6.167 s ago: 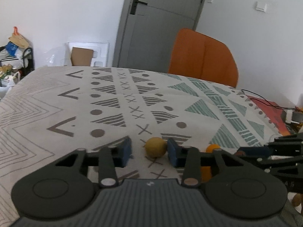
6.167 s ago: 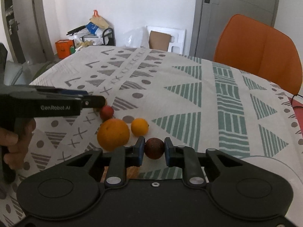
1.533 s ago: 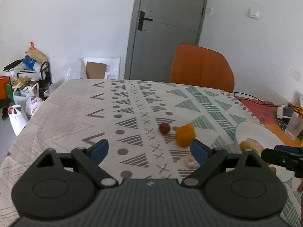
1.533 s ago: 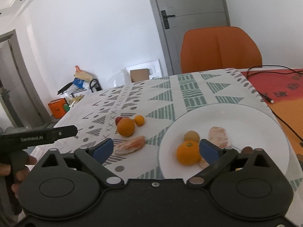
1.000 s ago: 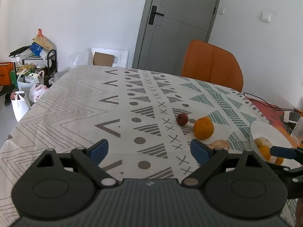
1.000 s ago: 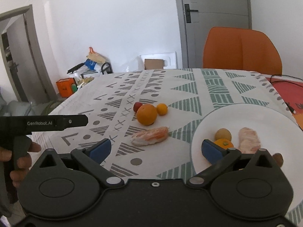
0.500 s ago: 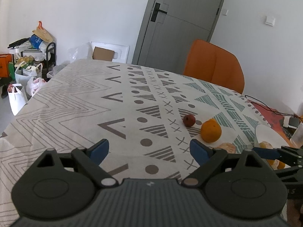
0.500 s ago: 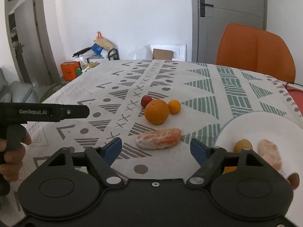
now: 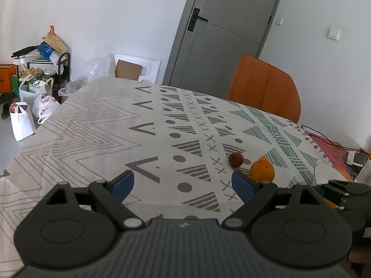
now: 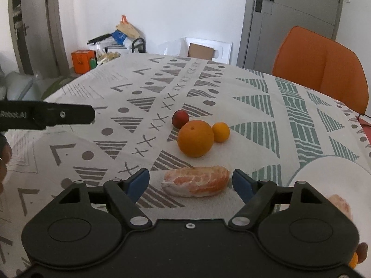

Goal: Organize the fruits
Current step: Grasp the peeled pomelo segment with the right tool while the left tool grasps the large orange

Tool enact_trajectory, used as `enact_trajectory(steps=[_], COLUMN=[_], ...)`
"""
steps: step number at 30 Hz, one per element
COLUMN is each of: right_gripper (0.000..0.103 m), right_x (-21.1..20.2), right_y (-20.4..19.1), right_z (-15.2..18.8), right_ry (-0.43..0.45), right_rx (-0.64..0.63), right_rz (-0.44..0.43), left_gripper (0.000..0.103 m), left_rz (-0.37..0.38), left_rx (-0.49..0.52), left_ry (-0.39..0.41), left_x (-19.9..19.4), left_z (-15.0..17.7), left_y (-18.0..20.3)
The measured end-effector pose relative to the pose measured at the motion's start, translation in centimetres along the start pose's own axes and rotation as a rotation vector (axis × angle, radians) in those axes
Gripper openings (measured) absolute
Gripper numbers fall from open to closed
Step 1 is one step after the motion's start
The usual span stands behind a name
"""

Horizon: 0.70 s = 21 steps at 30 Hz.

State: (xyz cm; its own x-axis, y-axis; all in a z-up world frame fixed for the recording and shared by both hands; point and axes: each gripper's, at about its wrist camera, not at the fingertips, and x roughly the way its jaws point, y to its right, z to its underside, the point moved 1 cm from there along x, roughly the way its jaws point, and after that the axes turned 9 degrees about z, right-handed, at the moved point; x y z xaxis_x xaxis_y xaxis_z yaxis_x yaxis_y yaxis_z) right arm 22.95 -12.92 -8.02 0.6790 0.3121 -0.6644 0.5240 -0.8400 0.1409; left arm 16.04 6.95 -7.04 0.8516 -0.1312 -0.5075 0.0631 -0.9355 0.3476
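My right gripper [image 10: 190,181] is open, its blue pads on either side of a peeled citrus piece [image 10: 196,184] lying on the patterned tablecloth. Just beyond lie a large orange [image 10: 195,138], a small orange [image 10: 221,132] and a small red fruit [image 10: 180,118]. A white plate [image 10: 324,176] at the right edge holds another peeled piece [image 10: 342,205]. My left gripper [image 9: 183,184] is open and empty above the cloth, left of the red fruit [image 9: 236,159] and the large orange [image 9: 262,171]. It also shows in the right wrist view [image 10: 58,115].
An orange chair [image 10: 322,67] stands at the table's far right side. A red mat with black cables [image 9: 329,143] lies beyond the plate [image 9: 324,173]. Bags and a cluttered rack [image 9: 39,76] stand on the floor to the left, near a grey door [image 9: 222,44].
My right gripper has moved left and lower, from the plate to the peeled piece on the cloth. My left gripper has come lower and closer to the table.
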Motion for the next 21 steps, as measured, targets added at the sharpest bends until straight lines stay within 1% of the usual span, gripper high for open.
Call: enact_trajectory(steps=[4, 6, 7, 8, 12, 21], right_gripper=[0.077, 0.071, 0.065, 0.063, 0.061, 0.061], right_x=[0.4, 0.8, 0.8, 0.8, 0.6, -1.5], right_y=[0.1, 0.1, 0.1, 0.2, 0.7, 3.0], right_z=[-0.2, -0.1, -0.1, -0.1, -0.2, -0.6], right_ry=[-0.016, -0.027, -0.021, -0.020, -0.010, 0.070], right_rx=[-0.015, -0.025, -0.027, -0.027, -0.005, 0.065], right_rz=[0.000, 0.006, 0.011, 0.008, -0.016, -0.004], left_gripper=[0.090, 0.090, 0.090, 0.090, 0.090, 0.088], left_rz=[0.006, 0.012, 0.012, 0.012, 0.018, 0.057], left_rx=[0.004, 0.014, 0.018, 0.019, 0.024, 0.065], left_ry=[-0.001, -0.003, -0.005, -0.007, -0.016, -0.033], left_x=[0.1, 0.1, 0.2, 0.3, 0.8, 2.8], left_z=[0.0, 0.0, 0.0, 0.0, -0.1, -0.5], left_y=[-0.1, 0.1, 0.2, 0.2, 0.6, 2.5])
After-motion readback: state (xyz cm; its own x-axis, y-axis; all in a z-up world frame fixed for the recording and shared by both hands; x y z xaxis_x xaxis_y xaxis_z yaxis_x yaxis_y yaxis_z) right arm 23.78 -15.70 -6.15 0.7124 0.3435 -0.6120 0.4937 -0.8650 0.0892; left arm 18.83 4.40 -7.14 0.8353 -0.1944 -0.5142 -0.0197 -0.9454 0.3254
